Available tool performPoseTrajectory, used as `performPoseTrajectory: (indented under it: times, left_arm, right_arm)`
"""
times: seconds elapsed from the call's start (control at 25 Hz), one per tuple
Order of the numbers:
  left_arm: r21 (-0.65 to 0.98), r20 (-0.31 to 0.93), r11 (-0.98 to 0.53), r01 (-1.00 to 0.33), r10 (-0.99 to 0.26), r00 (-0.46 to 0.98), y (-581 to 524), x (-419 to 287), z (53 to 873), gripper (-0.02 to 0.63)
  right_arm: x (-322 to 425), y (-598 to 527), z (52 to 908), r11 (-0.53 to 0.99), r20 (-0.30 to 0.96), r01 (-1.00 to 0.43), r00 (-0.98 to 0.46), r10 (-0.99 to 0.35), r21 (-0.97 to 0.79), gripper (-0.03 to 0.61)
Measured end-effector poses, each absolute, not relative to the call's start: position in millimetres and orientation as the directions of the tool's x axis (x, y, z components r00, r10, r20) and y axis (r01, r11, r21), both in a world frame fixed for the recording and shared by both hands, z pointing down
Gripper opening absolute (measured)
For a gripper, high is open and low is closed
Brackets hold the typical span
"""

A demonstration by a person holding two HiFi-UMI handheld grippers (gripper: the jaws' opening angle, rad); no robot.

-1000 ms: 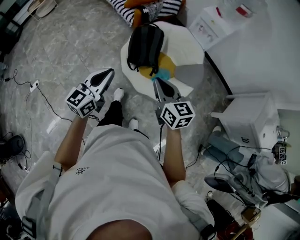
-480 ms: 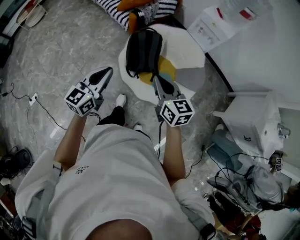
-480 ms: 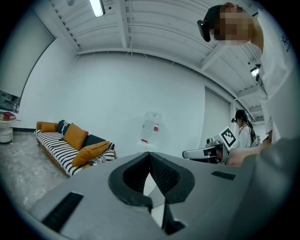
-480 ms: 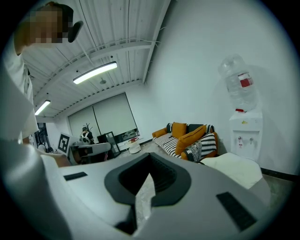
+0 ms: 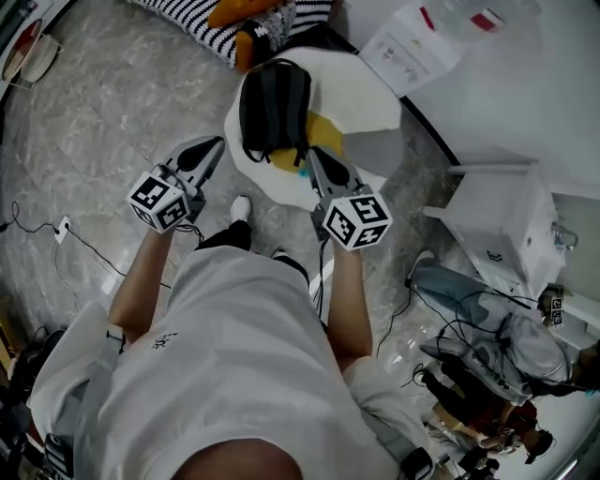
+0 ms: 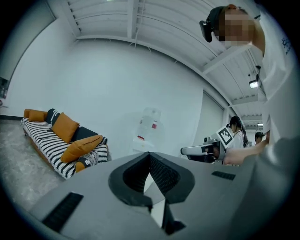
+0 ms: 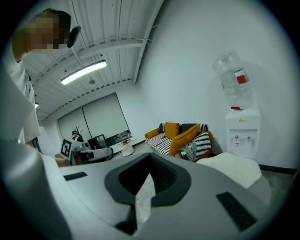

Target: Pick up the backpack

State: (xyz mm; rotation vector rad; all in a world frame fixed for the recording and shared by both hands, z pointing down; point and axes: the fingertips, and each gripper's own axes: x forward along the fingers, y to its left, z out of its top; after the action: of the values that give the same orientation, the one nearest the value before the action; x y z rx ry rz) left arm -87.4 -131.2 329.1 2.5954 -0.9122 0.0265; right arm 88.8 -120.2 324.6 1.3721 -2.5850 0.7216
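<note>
A black backpack [image 5: 273, 111] lies on a white round table [image 5: 361, 89] in the head view, partly over a yellow patch. My left gripper [image 5: 214, 145] is shut and empty, just left of the table's near edge, short of the backpack. At the table's near edge, beside the backpack's lower right corner, my right gripper [image 5: 313, 155] is shut with nothing in it. In the left gripper view my left gripper [image 6: 150, 157] has its jaws together. My right gripper [image 7: 149, 161] looks the same in its own view. The backpack is hidden in both gripper views.
A striped sofa with orange cushions [image 5: 246, 17] stands behind the table, also seen as the sofa [image 6: 65, 143] and the sofa [image 7: 180, 138]. A water dispenser [image 7: 241, 119] stands at the right wall. White furniture [image 5: 497, 225], bags and cables [image 5: 469, 347] lie at the right. A cable [image 5: 66, 230] runs on the floor at left.
Both grippers have moved forward toward the table and the backpack; the person has stepped closer. The jaws stay shut.
</note>
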Motion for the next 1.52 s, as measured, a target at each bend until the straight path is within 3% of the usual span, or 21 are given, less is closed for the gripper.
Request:
performPoseTrajectory:
  times: [0.56, 1.04, 1.52]
  left_arm:
    - [0.390, 0.227, -0.721, -0.572, -0.527, 0.819, -188.8, -116.2, 382.2, 0.003]
    - [0.397, 0.285, -0.683, -0.614, -0.544, 0.789, -229.0, -96.3, 424.3, 0.003]
    - [0.358, 0.336, -0.606, -0.710, -0.626, 0.704, -288.8, -41.1, 511.3, 0.003]
  right_arm:
    - [80.7, -150.6, 348.3, 0.353, 0.407, -0.870, -0.477, -0.778, -0.345, 0.008]
    - [100.9, -202.7, 391.8, 0.385, 0.456, -0.857, -0.509, -0.730, -0.342, 0.008]
    - [130.0, -298.3, 501.5, 0.499, 0.463, -0.803, -0.596, -0.656, -0.327, 0.008]
